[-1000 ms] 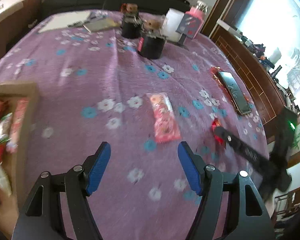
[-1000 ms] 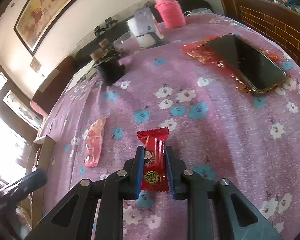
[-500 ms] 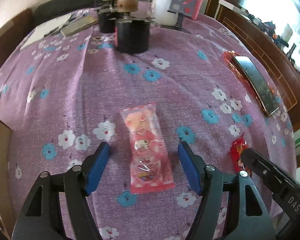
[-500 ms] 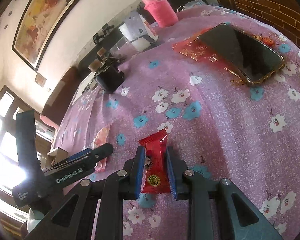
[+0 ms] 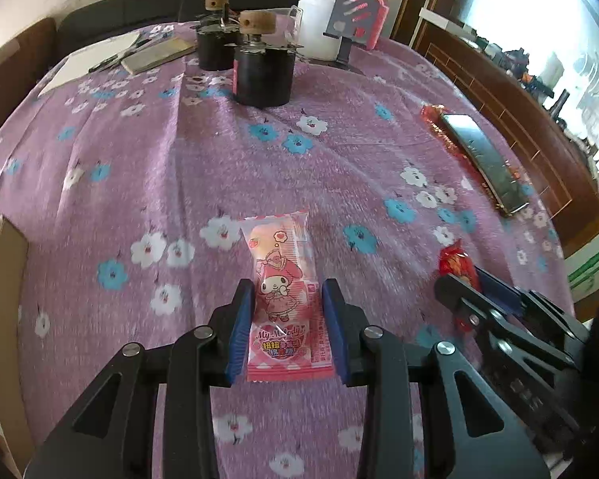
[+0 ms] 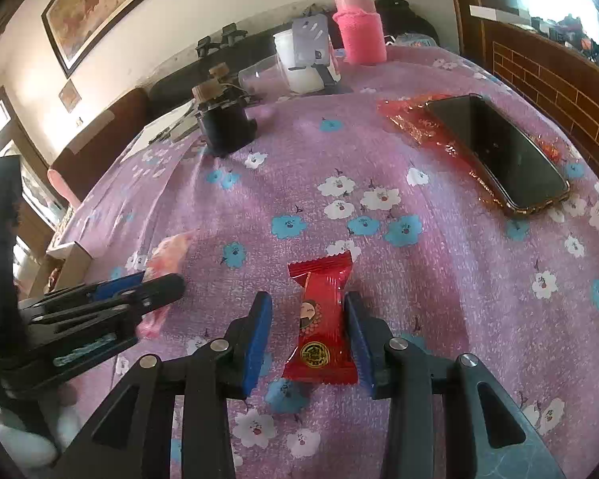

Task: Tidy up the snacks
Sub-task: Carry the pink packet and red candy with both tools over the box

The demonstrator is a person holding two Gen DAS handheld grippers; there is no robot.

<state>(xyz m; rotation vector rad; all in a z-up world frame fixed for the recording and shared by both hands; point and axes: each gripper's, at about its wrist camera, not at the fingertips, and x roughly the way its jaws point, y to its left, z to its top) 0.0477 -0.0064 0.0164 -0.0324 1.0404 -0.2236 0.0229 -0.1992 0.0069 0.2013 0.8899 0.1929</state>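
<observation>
Now the pink snack packet (image 5: 285,303), printed with a cartoon girl, lies lengthwise on the desk (image 5: 339,167), clamped by the left gripper (image 5: 287,327). Only the right view shows the red candy (image 6: 322,319), long axis pointing away, loose between the parted right gripper (image 6: 307,339).

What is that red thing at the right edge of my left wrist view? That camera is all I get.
Observer: A red candy, printed with a cartoon face and a round gold seal.
Operator: My left tool pinches a pink packet. Is the other tool gripping the candy?
Observer: No. The right tool is open, and there is a clear gap between the candy and one finger.
Operator: Is there anything on the walls that I miss?
Observer: A framed painting hangs on the wall beyond the table.
</observation>
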